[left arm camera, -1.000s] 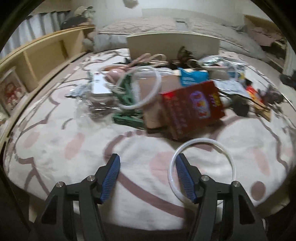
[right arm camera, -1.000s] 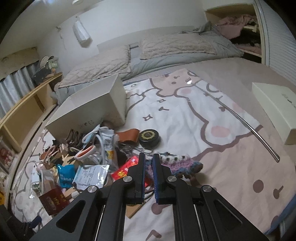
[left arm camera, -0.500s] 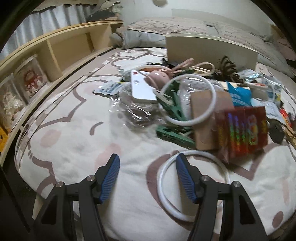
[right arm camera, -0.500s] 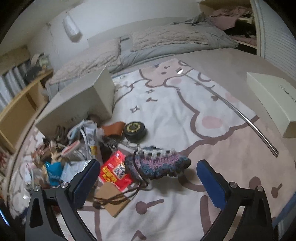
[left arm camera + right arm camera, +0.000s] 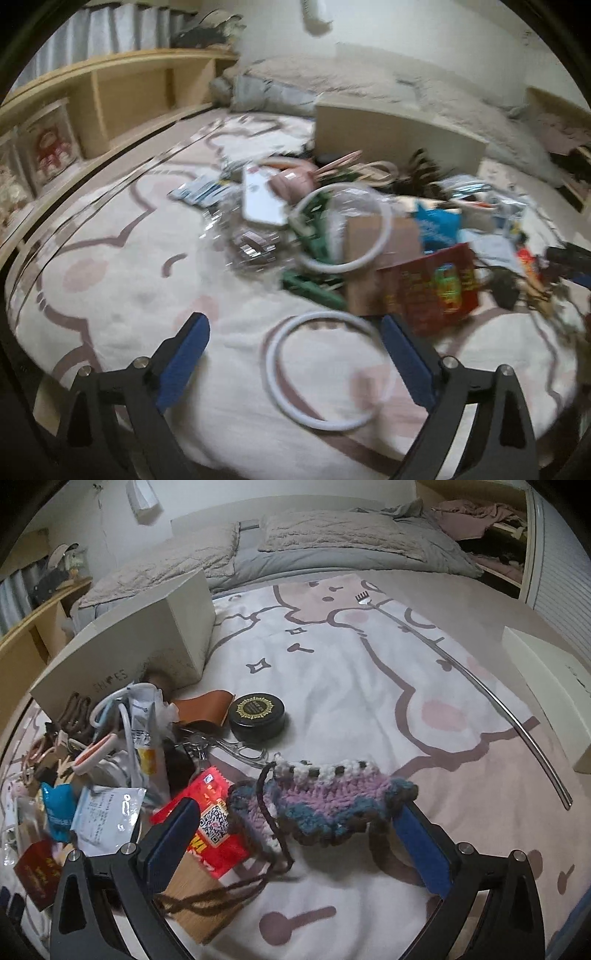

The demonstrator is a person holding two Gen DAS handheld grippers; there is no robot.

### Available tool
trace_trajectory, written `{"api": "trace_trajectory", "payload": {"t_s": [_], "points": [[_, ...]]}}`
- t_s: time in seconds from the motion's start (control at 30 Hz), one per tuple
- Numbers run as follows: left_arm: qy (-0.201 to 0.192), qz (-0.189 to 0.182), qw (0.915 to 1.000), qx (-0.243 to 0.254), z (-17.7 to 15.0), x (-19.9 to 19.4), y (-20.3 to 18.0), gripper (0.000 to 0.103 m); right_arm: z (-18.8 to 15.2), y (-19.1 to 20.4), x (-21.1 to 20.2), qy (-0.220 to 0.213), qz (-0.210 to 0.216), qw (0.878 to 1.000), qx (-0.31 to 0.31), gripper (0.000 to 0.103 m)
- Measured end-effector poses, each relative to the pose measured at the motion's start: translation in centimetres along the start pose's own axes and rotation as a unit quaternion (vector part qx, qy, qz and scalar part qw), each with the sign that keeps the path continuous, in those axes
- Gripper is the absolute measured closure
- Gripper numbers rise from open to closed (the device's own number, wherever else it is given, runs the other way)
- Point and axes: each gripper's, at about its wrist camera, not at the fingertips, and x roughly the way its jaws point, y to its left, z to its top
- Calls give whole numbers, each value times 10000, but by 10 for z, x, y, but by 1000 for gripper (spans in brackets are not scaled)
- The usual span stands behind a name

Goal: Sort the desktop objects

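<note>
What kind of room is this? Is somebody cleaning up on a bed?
It looks like a bedroom. There are pillows and a grey duvet at the back, a cartoon blanket spread under a pile of small things, and a wooden shelf along one side. So yes, probably on a bed.

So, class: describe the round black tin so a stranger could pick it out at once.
Start at the white shoebox on the bedspread. Just right of the clutter beside it, next to a brown leather piece, sits the round black tin: the only disc with a gold sunburst lid.
</note>
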Motion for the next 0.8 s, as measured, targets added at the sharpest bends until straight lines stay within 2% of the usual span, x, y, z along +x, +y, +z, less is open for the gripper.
{"api": "trace_trajectory", "payload": {"t_s": [0.13, 0.23, 0.3, 0.33, 0.4, 0.57, 0.63, 0.73, 0.8], "points": [[-108, -217, 9991, 346, -4, -7, -17, 5, -2, 5, 9, 61, -158, 9997, -182, 0], [-39, -283, 9982, 528, -9, -6, -26, 5, -4, 4, 13, 52, -298, 9993, -234, 0], [62, -305, 9976, 612, -11, -2, -30, 5, -4, 1, 13, 21, -315, 9993, -203, 11], [104, -311, 9975, 631, -11, -1, -31, 5, -4, -2, 14, 45, -289, 9994, -167, 21], [179, -334, 9973, 633, -13, 2, -32, 5, -4, -5, 15, 80, -218, 9997, -96, 30], [340, -337, 9972, 581, -15, 7, -31, 5, -6, -5, 16, 56, -201, 9996, -169, 68], [376, -296, 9977, 486, -14, 10, -27, 5, -6, -6, 15, 9, -172, 9998, -138, 71], [464, -338, 9978, 338, -13, 12, -22, 5, -5, -7, 11, -77, -142, 9998, -89, 84], [526, -360, 9976, 273, -13, 15, -20, 5, -4, -9, 6, -144, -69, 9999, -12, 84]]}}
